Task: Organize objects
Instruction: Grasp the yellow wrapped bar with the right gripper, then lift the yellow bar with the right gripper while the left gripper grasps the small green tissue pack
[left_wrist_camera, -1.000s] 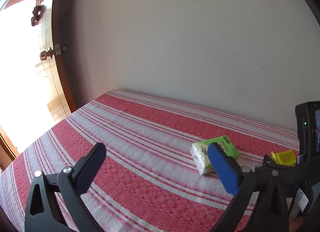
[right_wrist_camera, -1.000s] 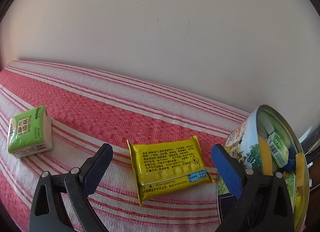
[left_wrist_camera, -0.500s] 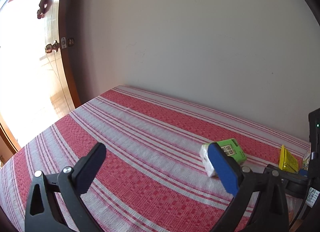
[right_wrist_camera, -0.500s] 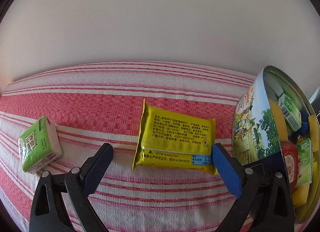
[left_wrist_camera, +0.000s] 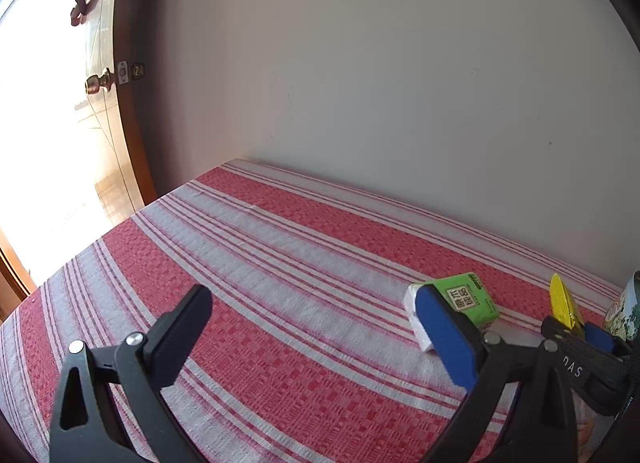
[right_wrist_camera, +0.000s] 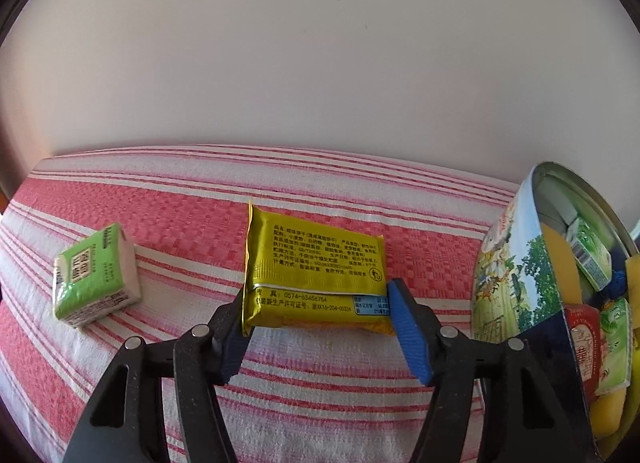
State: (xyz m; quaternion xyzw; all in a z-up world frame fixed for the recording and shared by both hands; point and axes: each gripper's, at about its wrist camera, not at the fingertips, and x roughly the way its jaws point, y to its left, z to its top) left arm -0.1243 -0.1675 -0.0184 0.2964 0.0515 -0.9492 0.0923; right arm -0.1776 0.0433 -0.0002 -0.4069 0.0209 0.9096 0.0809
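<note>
A yellow snack packet [right_wrist_camera: 316, 259] sits between the blue pads of my right gripper [right_wrist_camera: 316, 303], whose jaws are closing; both pads touch its short edges. The left wrist view shows the same packet [left_wrist_camera: 560, 303] edge-on, tipped up above the striped cloth in the right gripper [left_wrist_camera: 574, 329]. A green and white tissue pack [right_wrist_camera: 94, 275] lies on the cloth to the left, apart from the packet. My left gripper [left_wrist_camera: 312, 299] hangs open over bare cloth, with the tissue pack [left_wrist_camera: 468, 303] just beyond its right finger.
A round printed tin [right_wrist_camera: 508, 275] stands at the right and holds several small packs. The red and white striped cloth [left_wrist_camera: 280, 263] covers a table set against a plain wall. A wooden door with a knob [left_wrist_camera: 98, 81] stands at the far left.
The right gripper's jaws have narrowed from wide apart onto the yellow packet, which now stands tipped up. The left gripper stays open; its view has drifted slightly.
</note>
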